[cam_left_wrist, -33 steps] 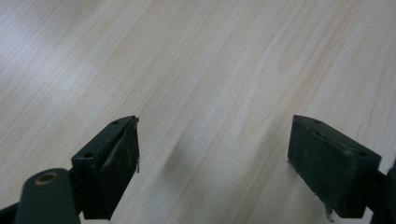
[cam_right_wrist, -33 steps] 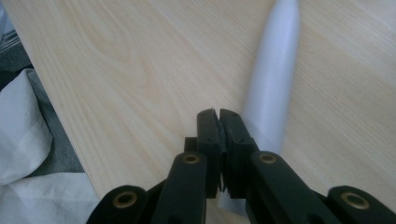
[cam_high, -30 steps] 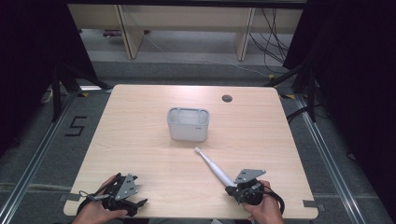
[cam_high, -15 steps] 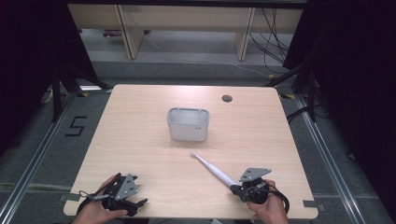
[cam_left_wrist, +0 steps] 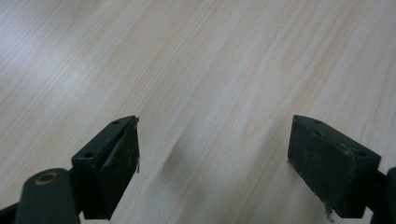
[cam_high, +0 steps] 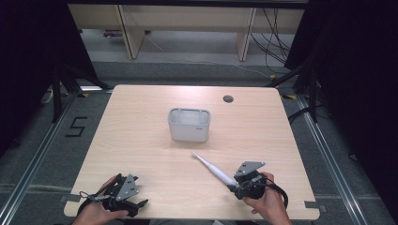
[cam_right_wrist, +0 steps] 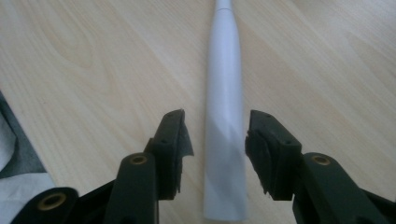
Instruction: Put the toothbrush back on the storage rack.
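High view: a white electric toothbrush (cam_high: 215,168) lies flat on the tabletop (cam_high: 141,140), in front of and slightly right of the grey holder (cam_high: 189,124), well apart from it.
Landmark: all places are given from the grey holder, which stands near the tabletop's middle.
Long axis: slanted; the slim brush end points back toward the holder, the thick handle end lies toward the person's right hand.
Right gripper (cam_high: 238,185): at the toothbrush's handle end, the nearer of the two by far.
Right gripper state: jaws have just been opening; in the right gripper view they stand half apart with the toothbrush (cam_right_wrist: 225,116) between them, a gap on each side, so nothing is clamped.
Direction from right gripper: the toothbrush runs straight ahead along the jaws, toward the holder.
Left gripper (cam_high: 127,202): far to the holder's front left, well apart from the toothbrush.
Left gripper state: jaws wide apart over bare tabletop (cam_left_wrist: 210,70), holding nothing.
Judgement: any regrasp falls to the right hand.
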